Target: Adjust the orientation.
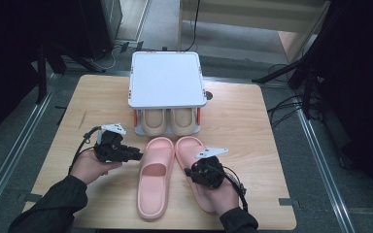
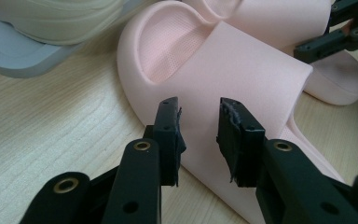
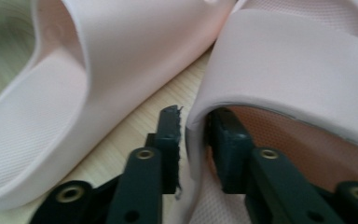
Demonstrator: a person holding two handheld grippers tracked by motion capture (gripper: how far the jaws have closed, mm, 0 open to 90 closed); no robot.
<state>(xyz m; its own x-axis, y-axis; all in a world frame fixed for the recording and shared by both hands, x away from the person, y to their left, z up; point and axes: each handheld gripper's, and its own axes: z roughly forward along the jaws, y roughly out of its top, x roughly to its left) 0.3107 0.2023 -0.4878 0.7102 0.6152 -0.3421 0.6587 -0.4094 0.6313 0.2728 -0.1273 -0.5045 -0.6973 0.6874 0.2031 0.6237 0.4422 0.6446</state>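
Observation:
Two pink slippers lie side by side on the wooden table [image 1: 243, 121], toes toward the far side. My left gripper [image 1: 136, 154] sits at the left of the left pink slipper [image 1: 153, 179]. Its jaws stand open [image 2: 198, 109] and point at the outer side of that slipper's strap [image 2: 242, 70], nothing between them. My right gripper [image 1: 194, 171] is over the right pink slipper [image 1: 192, 145]. Its jaws [image 3: 193, 121] straddle the inner edge of the strap [image 3: 298, 60], one pad outside and one under the strap, with a slight gap showing.
A white two-level rack [image 1: 166, 80] stands at the far middle of the table, with a pair of beige slippers [image 1: 167, 121] on its lower shelf, just beyond the pink toes. Bare wood lies left and right of the slippers.

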